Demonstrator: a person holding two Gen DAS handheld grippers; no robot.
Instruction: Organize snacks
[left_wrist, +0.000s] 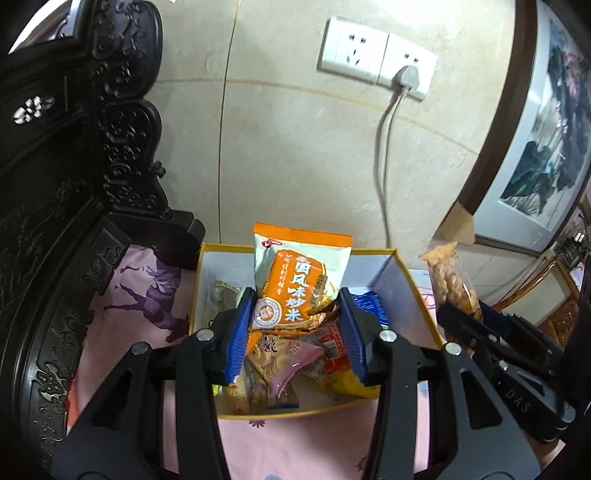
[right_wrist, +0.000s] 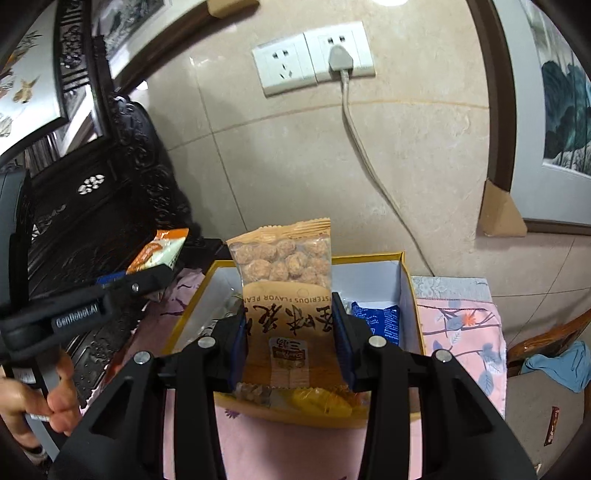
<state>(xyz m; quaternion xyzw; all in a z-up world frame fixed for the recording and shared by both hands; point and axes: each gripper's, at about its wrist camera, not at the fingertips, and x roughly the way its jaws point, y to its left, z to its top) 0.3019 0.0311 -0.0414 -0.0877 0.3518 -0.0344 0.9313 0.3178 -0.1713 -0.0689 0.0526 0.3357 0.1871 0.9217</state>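
Observation:
My left gripper (left_wrist: 295, 321) is shut on an orange and white fried-rice snack bag (left_wrist: 299, 280) and holds it upright above the yellow-rimmed cardboard box (left_wrist: 413, 280). My right gripper (right_wrist: 290, 328) is shut on a clear and tan peanut bag (right_wrist: 286, 273), also upright above the same box (right_wrist: 404, 273). In the left wrist view the right gripper (left_wrist: 458, 314) with its peanut bag (left_wrist: 450, 280) stands at the box's right. In the right wrist view the left gripper (right_wrist: 155, 277) with its orange bag (right_wrist: 159, 251) stands at the left. The box holds several mixed snack packs (left_wrist: 291, 365), among them a blue pack (right_wrist: 376, 321).
The box sits on a pink floral cloth (right_wrist: 461, 332). A carved dark wooden frame (left_wrist: 74, 184) rises at the left. The tiled wall behind has sockets (right_wrist: 314, 59) with a plugged grey cable (right_wrist: 354, 140). A framed painting (left_wrist: 546, 147) leans at the right, with a wooden chair (right_wrist: 546, 336).

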